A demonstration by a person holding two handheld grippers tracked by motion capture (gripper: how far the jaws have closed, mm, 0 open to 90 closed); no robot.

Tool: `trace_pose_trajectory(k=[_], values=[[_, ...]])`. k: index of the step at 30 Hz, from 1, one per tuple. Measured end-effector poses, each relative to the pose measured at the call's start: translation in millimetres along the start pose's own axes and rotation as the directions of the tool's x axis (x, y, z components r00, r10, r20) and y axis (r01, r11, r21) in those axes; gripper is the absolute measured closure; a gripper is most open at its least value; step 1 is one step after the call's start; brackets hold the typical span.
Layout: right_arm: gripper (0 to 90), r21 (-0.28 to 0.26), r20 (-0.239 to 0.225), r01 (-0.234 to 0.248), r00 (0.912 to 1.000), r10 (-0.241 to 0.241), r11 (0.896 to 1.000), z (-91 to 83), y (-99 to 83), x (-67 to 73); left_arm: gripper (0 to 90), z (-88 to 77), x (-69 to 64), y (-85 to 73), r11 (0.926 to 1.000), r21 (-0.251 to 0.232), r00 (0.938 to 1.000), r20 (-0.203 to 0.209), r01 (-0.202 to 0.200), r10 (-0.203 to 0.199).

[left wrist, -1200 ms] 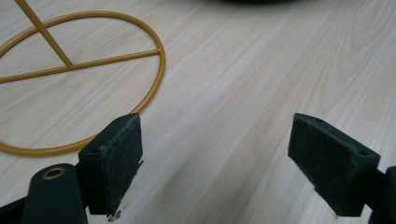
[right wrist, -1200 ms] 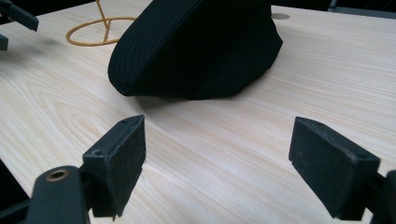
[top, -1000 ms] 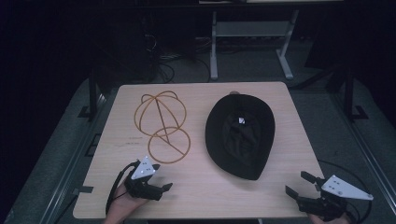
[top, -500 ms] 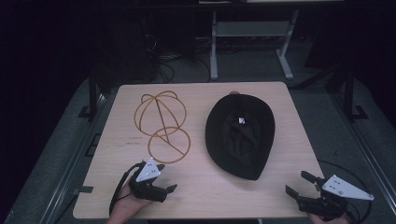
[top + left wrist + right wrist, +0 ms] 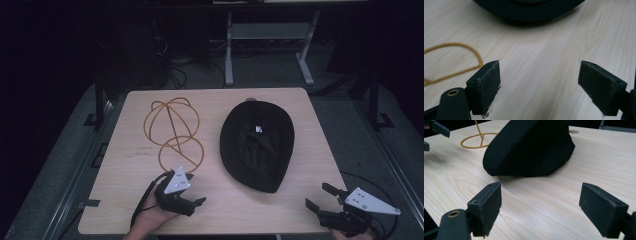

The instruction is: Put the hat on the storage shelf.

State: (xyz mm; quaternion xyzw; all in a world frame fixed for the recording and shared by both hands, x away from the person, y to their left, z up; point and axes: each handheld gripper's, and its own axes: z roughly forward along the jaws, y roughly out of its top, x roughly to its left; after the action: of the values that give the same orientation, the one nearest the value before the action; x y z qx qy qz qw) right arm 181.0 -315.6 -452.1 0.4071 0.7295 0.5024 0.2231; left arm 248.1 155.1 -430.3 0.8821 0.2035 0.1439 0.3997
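A black hat (image 5: 257, 145) lies on the right half of the wooden table (image 5: 125, 170). To its left stands a gold wire hat stand (image 5: 172, 131), a dome over a ring base. My left gripper (image 5: 196, 204) is open near the front edge, just in front of the ring base, its jaws pointing right. In the left gripper view its jaws (image 5: 540, 85) frame bare wood, with the hat's brim (image 5: 529, 10) ahead and the wire ring (image 5: 454, 60) at left. My right gripper (image 5: 321, 197) is open at the front right corner, its jaws (image 5: 541, 207) facing the hat (image 5: 531, 147).
A grey metal frame (image 5: 230, 55) and cables (image 5: 170, 60) stand on the dark floor beyond the table's far edge. A small round hole (image 5: 573, 131) sits in the tabletop behind the hat. Bare wood lies between the two grippers along the front.
My left gripper has slid a little to the right along the front of the table, closer to the hat. The right gripper has stayed put.
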Motion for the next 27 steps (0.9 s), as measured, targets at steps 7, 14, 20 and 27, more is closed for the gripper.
trace_pose_trajectory(k=[7, 14, 20, 27], values=[[17.6, -0.003, -0.002, -0.004, 1.0, 0.004, 1.0, -0.7, 0.6, 0.4, 17.2, 17.5, -7.6, 18.8, 0.9989, 0.006, 0.9987, 0.022, -0.046, 0.046], [17.6, -0.005, -0.002, -0.001, 1.0, 0.001, 1.0, -1.4, 1.0, 0.1, 17.2, 30.0, -9.3, 26.4, 0.9983, 0.01, 0.9978, 0.032, -0.058, 0.057], [17.6, -0.006, -0.006, -0.003, 1.0, 0.003, 1.0, -1.3, 1.6, 1.1, 17.3, 40.0, -11.4, 35.0, 0.9972, 0.012, 0.9967, 0.036, -0.074, 0.073], [17.4, -0.007, -0.005, 0.002, 1.0, -0.002, 1.0, 0.0, 3.1, 1.6, 17.5, 53.3, -11.8, 46.7, 0.9966, 0.011, 0.9953, 0.053, -0.082, 0.081]])
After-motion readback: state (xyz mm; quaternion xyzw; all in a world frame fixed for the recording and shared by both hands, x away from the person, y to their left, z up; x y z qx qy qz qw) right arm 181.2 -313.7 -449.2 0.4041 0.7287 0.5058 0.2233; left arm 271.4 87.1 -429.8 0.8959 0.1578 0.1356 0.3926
